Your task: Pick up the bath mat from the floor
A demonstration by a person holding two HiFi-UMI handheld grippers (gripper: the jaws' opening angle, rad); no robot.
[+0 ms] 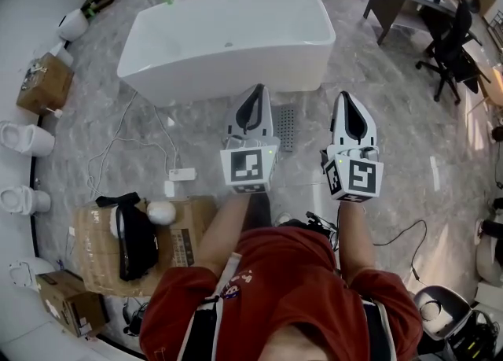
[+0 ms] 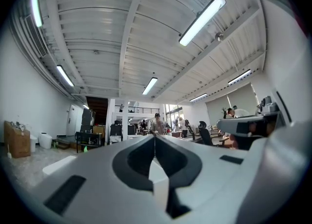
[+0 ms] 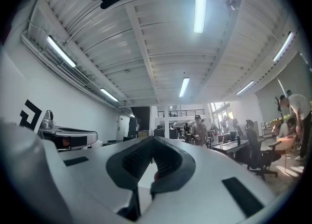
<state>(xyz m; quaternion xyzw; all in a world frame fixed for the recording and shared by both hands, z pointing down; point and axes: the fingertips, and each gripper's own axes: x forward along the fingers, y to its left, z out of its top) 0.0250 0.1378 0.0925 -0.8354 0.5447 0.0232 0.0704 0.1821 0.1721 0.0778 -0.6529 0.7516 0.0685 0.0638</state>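
Observation:
In the head view a small grey dotted rectangle [image 1: 287, 127], possibly the bath mat, lies flat on the marble floor just in front of the white bathtub [image 1: 228, 37]. Both grippers are held up at waist height above it, pointing toward the tub. My left gripper [image 1: 253, 93] is just left of the rectangle and my right gripper [image 1: 345, 101] is to its right. Both are shut with nothing between the jaws. Each gripper view looks level across the hall and up at the ceiling: the left gripper [image 2: 155, 138] and right gripper [image 3: 153, 140] show closed tips and no mat.
Cardboard boxes [image 1: 102, 249] with a black item on top sit at the left near my feet. A white power strip [image 1: 181, 173] and cables trail on the floor. Toilets [image 1: 27, 139] line the left wall. A desk and an office chair [image 1: 452, 53] stand at the right.

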